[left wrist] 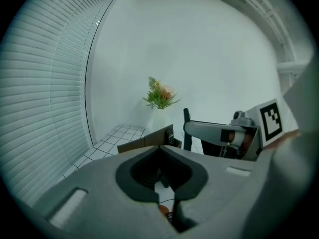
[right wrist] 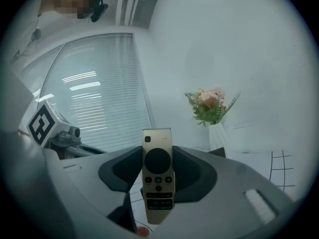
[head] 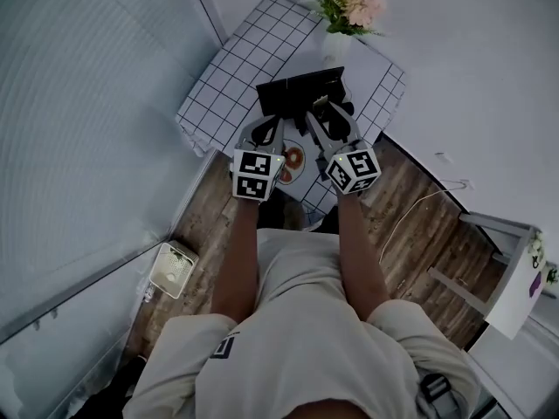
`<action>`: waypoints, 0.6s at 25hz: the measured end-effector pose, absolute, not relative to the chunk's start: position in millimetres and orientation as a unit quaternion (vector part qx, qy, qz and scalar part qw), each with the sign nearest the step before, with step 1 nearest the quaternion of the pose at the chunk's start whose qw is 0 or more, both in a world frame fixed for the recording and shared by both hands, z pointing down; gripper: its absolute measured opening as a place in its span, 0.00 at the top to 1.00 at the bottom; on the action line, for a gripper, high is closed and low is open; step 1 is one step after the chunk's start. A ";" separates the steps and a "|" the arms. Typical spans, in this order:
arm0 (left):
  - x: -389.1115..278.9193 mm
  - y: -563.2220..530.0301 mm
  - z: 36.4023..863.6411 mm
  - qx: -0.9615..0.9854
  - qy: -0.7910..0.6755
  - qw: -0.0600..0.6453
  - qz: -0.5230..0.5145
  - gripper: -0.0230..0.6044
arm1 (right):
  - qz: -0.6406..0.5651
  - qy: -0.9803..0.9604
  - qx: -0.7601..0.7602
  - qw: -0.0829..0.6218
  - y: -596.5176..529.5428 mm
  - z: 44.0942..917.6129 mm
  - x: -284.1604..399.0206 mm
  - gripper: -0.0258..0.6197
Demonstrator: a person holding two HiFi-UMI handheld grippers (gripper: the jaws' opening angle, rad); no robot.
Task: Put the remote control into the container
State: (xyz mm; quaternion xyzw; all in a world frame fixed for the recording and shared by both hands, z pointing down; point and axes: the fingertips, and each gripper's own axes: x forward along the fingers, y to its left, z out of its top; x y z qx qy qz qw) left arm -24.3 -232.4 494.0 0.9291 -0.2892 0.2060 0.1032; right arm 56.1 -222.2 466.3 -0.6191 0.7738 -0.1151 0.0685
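Pale shirt (head: 297,339) and both forearms fill the near field. Right gripper (right wrist: 159,180) is clamped on the gold remote control (right wrist: 158,158), pads on its long edges, button face showing, held above the checked table (head: 218,85). Left gripper (left wrist: 166,190) sits just left of it, jaws drawn together on nothing. Dark container (head: 297,84) lies just beyond both tips, with the flower vase (head: 336,42) farther off. Step, as I judge it: carry, remote not yet over the container. Next: advance over the open top, tip the nose down, release low.
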 end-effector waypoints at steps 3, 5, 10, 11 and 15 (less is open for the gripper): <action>-37.5 -244.2 496.3 0.936 -0.267 0.092 0.212 0.96 | -0.104 0.761 -0.635 0.085 -235.1 462.9 45.5 0.67; -45.9 -252.0 497.8 0.941 -0.251 0.079 0.214 0.96 | -0.097 0.752 -0.647 0.087 -244.8 463.8 39.8 0.67; -55.8 -273.7 490.9 0.949 -0.223 0.068 0.211 0.96 | -0.085 0.738 -0.664 0.088 -268.4 461.0 25.3 0.67; -55.4 -276.5 490.0 0.951 -0.216 0.066 0.213 0.96 | -0.082 0.735 -0.667 0.088 -273.9 459.3 23.8 0.67; -54.8 -280.7 488.9 0.958 -0.186 0.072 0.207 0.96 | -0.071 0.723 -0.681 0.090 -295.3 455.3 19.6 0.67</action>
